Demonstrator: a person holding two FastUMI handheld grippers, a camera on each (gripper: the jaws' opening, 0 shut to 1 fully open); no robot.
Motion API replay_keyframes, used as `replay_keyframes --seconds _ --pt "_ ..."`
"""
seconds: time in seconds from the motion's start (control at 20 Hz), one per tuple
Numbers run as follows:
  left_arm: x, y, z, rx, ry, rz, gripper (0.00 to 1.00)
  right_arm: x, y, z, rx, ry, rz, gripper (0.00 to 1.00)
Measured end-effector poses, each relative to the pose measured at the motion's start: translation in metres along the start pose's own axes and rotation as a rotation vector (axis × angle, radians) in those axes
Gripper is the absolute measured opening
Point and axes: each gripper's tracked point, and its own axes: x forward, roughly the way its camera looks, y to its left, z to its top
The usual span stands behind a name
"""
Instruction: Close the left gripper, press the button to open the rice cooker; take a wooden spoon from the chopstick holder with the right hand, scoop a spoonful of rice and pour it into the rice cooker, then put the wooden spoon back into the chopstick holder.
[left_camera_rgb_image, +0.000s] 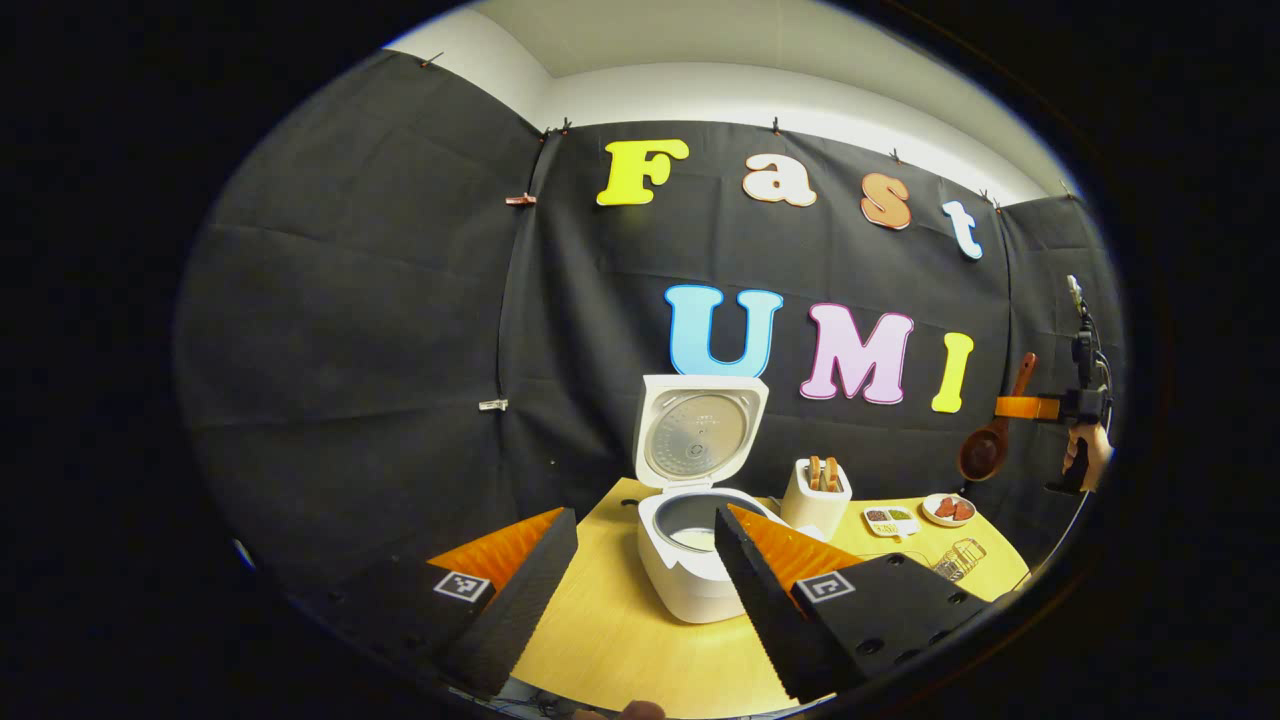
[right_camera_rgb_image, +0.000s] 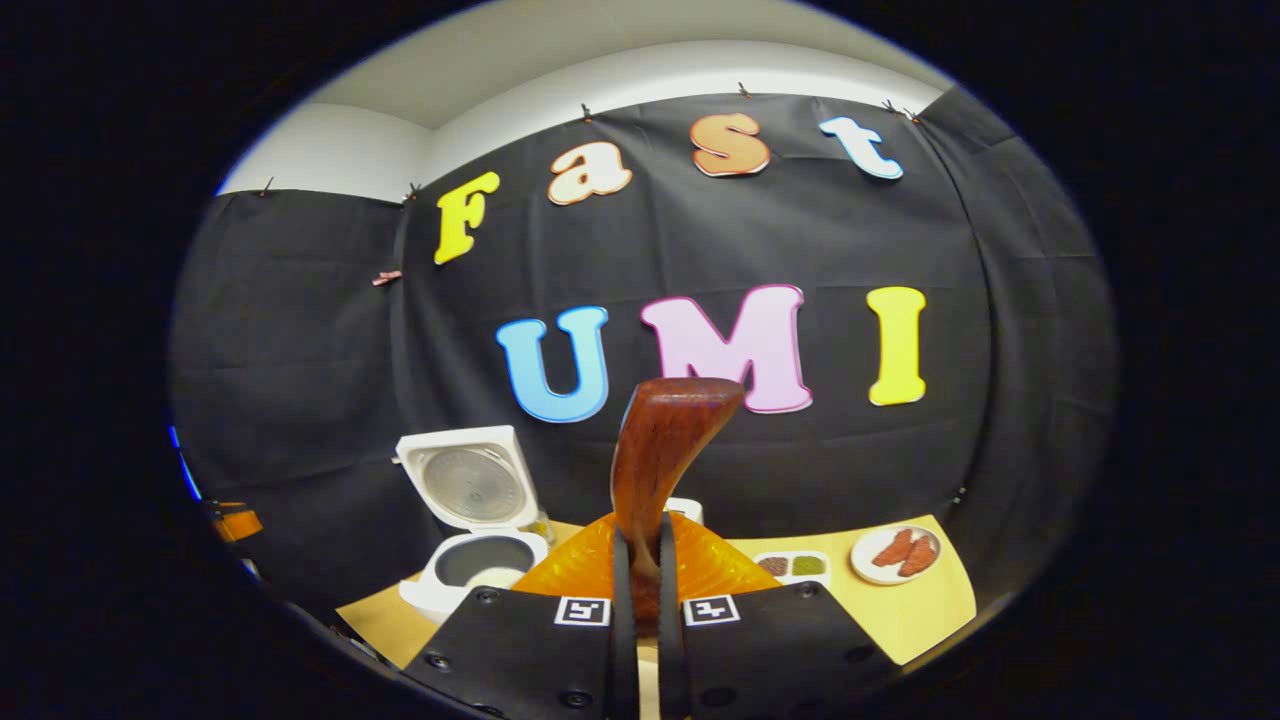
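The white rice cooker (left_camera_rgb_image: 690, 585) stands open on the wooden table, its lid (left_camera_rgb_image: 700, 430) upright and something pale in the pot. Just right of it is the white chopstick holder (left_camera_rgb_image: 815, 500) with wooden utensils in it. My left gripper (left_camera_rgb_image: 640, 590) is open in front of the cooker, holding nothing. High at the far right, a hand holds my right gripper (left_camera_rgb_image: 1022, 407), which grips the wooden spoon (left_camera_rgb_image: 985, 450) by its handle, well above the table. In the right gripper view the right gripper (right_camera_rgb_image: 640, 590) is shut on the spoon (right_camera_rgb_image: 665, 450), the cooker (right_camera_rgb_image: 470, 575) lower left.
A small divided dish (left_camera_rgb_image: 890, 520), a plate with red pieces (left_camera_rgb_image: 948, 509) and a wire basket (left_camera_rgb_image: 960, 558) lie on the table's right part. The same dish (right_camera_rgb_image: 795, 566) and plate (right_camera_rgb_image: 897, 553) appear in the right gripper view. Black cloth walls close the booth behind.
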Motion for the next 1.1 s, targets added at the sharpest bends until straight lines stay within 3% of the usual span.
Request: replay_keyframes --seconds 0.45,0.7,1.05,1.1 --pt "-0.008 -0.059 0.014 0.037 -0.008 0.012 0.95 -0.007 -0.138 -0.120 0.027 0.187 -0.148 0.12" --pt "-0.009 -0.089 0.024 0.060 -0.001 0.034 0.95 -0.002 -0.170 -0.189 0.068 0.289 -0.147 0.12" --pt "-0.008 -0.118 0.024 0.019 0.027 0.054 0.95 0.012 -0.185 -0.251 0.153 0.385 -0.138 0.12" --pt "-0.009 -0.120 0.025 0.022 0.028 0.056 0.95 0.013 -0.185 -0.257 0.168 0.394 -0.135 0.17"
